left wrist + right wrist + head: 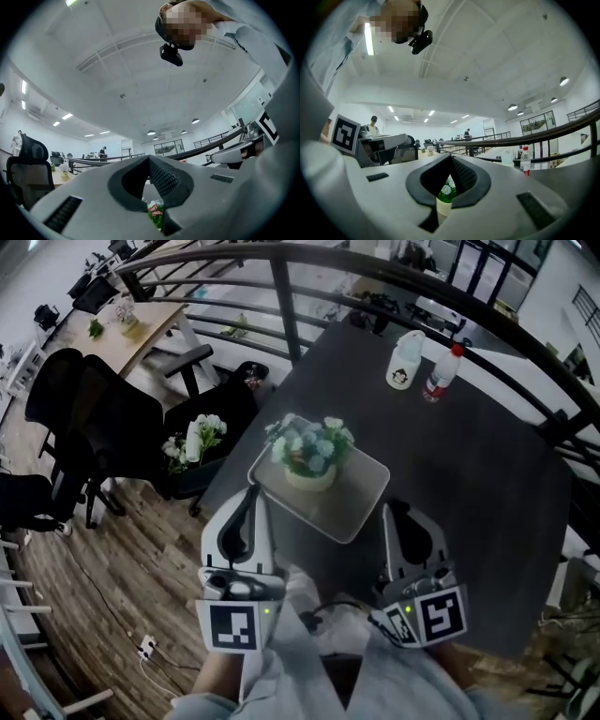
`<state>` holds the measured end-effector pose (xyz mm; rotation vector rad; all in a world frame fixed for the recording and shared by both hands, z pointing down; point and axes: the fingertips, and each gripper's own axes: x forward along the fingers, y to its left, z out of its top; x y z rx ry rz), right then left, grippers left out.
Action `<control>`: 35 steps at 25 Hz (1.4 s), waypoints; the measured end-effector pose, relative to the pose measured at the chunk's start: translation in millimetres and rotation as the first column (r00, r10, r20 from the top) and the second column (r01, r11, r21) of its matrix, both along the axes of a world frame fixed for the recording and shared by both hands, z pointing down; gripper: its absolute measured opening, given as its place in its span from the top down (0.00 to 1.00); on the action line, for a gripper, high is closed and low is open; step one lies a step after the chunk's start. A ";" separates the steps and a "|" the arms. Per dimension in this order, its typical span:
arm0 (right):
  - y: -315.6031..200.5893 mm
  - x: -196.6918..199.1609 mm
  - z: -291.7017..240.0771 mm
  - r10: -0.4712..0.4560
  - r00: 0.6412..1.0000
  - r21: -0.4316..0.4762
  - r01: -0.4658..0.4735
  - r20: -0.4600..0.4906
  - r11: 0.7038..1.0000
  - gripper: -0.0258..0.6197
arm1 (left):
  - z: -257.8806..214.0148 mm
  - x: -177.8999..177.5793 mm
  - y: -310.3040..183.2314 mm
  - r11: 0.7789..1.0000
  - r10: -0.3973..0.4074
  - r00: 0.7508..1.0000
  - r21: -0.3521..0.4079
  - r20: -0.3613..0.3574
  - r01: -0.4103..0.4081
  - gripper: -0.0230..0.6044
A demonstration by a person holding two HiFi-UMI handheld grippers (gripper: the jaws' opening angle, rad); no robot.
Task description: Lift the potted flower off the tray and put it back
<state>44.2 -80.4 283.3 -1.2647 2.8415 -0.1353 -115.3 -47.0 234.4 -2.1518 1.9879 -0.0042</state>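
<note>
Potted flower [311,457] stands on the tray [364,491] on the worktop [469,456]. Left tongs [249,495] at its eight o'clock, right tongs [401,512] at four, both pressed together, empty.

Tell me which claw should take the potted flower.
Right, probably: the right claw has the potted flower straight ahead past its shut jaws in its own view; the left claw, also shut, sits off the tray corner.

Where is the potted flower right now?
In the head view the potted flower sits on the tray near the left edge of the table, just ahead of the left tool and the right tool, touching neither.
</note>
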 end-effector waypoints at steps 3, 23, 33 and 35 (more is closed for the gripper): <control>-5.9 -7.9 1.6 0.044 0.999 -0.003 -0.044 -0.007 0.999 0.96 | 3.6 -9.7 -10.7 0.999 0.039 0.999 -0.005 -0.015 -0.039 0.96; -30.2 -59.7 10.5 0.245 0.967 -0.018 -0.247 -0.067 0.969 0.96 | 20.4 -64.3 -58.9 0.972 0.233 0.972 -0.026 -0.045 -0.234 0.96; -32.9 -71.9 21.8 0.296 0.950 -0.035 -0.301 -0.094 0.953 0.96 | 33.8 -69.9 -68.9 0.949 0.310 0.948 -0.039 -0.072 -0.313 0.96; -32.6 -75.2 23.0 0.300 0.949 -0.039 -0.305 -0.095 0.952 0.96 | 39.4 -71.1 -70.2 0.944 0.321 0.944 -0.054 -0.078 -0.325 0.96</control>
